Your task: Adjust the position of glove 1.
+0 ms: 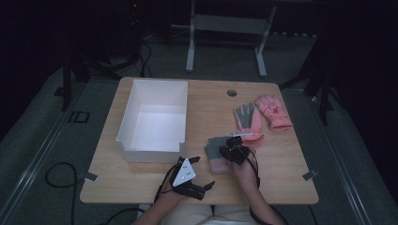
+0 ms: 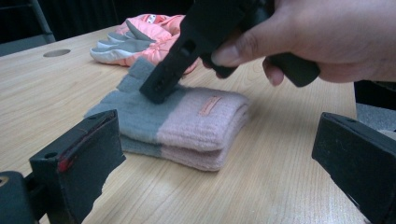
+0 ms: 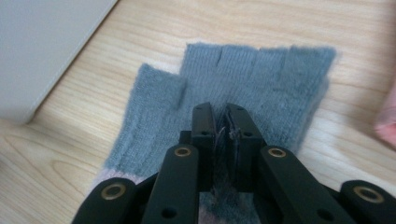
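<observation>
Nearest the camera in the high view: the left gripper [image 1: 202,186], low at the table's front edge, jaws spread wide and holding nothing. In its own view the two black jaws stand well apart with the folded gloves between and beyond them.

Right gripper [image 3: 223,122] is clamped shut on the grey-and-pink fingerless gloves [image 3: 243,88]. Knit fibres are visible pinched between the closed jaws, on the grey part near the palm. From the left gripper view, its tip [image 2: 161,86] presses down onto the top glove of the stack [image 2: 187,123], which looks like a pair laid one on the other, flat on the wooden table [image 2: 42,93].

Gloves sit front-centre on the table, just right of the white box [image 1: 155,117], not in it. The box looks empty. A second pair, pink winter gloves [image 1: 263,115], lies farther back to the right, untouched.

Judgement: likely job is moving gloves into the box. Progress: grip made on the first pair, nothing lifted, nothing boxed. Left to do: lift, carry left over the box wall, release, then the pink pair. Risk: the pinch may catch only the top glove, leaving the lower one behind.
</observation>
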Available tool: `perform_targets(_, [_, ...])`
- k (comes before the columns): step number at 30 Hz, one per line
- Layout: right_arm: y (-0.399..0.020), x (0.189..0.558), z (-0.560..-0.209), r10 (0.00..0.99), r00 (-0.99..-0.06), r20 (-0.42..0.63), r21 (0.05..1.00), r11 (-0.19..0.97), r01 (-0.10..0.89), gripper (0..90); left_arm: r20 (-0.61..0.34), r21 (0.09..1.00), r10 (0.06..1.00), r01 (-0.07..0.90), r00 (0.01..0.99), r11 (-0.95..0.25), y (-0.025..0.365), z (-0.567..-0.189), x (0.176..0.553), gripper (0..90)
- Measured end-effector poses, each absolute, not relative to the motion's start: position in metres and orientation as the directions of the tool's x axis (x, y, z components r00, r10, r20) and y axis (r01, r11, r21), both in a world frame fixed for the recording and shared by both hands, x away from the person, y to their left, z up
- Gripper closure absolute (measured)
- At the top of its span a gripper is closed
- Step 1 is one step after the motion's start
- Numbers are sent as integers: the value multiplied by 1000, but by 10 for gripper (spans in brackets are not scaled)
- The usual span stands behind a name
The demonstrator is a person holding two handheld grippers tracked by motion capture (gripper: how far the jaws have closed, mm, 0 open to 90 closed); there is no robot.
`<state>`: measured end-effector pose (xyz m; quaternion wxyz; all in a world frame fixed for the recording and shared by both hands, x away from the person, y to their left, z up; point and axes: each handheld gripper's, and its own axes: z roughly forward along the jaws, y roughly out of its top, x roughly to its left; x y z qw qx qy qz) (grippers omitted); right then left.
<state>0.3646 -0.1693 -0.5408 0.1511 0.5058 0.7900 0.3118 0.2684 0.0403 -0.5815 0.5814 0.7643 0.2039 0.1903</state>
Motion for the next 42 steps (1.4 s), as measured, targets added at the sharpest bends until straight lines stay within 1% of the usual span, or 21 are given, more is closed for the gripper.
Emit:
perform_targets(5, [-172,367,-545,882,-464,84,640,309,703,766,45,964,532,103,845,-245,40,-581,270,14])
perform_targets(7, [-173,366,-544,877,-472,87,640,314,701,718,45,962,528,106,848,-251,39,-581,270,14])
perform_targets(9, [-176,365,-536,867,-492,80,646,331,688,675,54,955,525,110,850,-276,38,-580,270,14])
perform_targets(11, [-184,363,-524,846,-527,79,671,346,656,620,85,948,523,93,848,-304,33,-578,269,14])
perform_targets(12, [-190,362,-518,840,-539,69,679,356,642,606,97,945,529,89,843,-314,31,-575,269,14])
perform_targets(15, [-210,369,-502,838,-540,82,696,340,632,610,68,946,497,103,865,-307,23,-568,273,15])
perform_targets(17, [-221,376,-495,847,-524,90,700,320,639,627,56,927,491,137,869,-348,15,-564,278,43])
perform_targets(18, [-224,380,-493,848,-519,107,702,305,643,638,43,918,477,153,878,-365,10,-561,280,43])
perform_targets(19, [-225,383,-492,850,-518,99,701,309,642,647,42,909,465,160,885,-386,6,-559,283,45])
perform_targets(20, [-225,387,-493,849,-519,97,696,315,646,646,71,897,466,148,882,-416,1,-557,285,57])
perform_targets(22, [-223,395,-497,849,-515,118,686,305,661,639,129,874,439,107,889,-474,-10,-555,290,75])
perform_targets(24, [-219,404,-505,850,-511,130,668,306,679,609,139,870,369,65,919,-490,-16,-555,295,103])
perform_targets(25, [-217,408,-510,852,-505,140,655,303,692,587,160,854,347,47,924,-518,-20,-556,297,142])
perform_targets(27, [-213,415,-518,858,-492,146,636,299,711,548,219,817,308,-1,926,-577,-29,-559,300,147])
perform_targets(29, [-209,421,-525,865,-480,146,620,298,725,511,277,782,286,-42,917,-622,-34,-563,301,175])
perform_targets(30, [-207,424,-528,869,-474,143,611,299,733,496,291,770,275,-54,916,-636,-36,-566,302,185])
perform_targets(32, [-205,428,-534,874,-463,147,593,297,748,467,377,719,258,-105,890,-687,-39,-572,300,214])
perform_targets(34, [-203,431,-540,875,-461,147,579,302,757,439,424,689,249,-132,871,-712,-41,-576,299,231])
perform_targets(37, [-200,433,-546,880,-450,155,567,294,769,411,450,677,258,-138,855,-723,-42,-576,300,320])
perform_targets(40, [-198,433,-546,883,-447,147,568,294,769,405,448,681,261,-137,855,-720,-40,-578,304,383])
perform_targets(42, [-198,433,-547,881,-448,150,566,295,770,407,468,667,255,-149,846,-730,-39,-578,304,435])
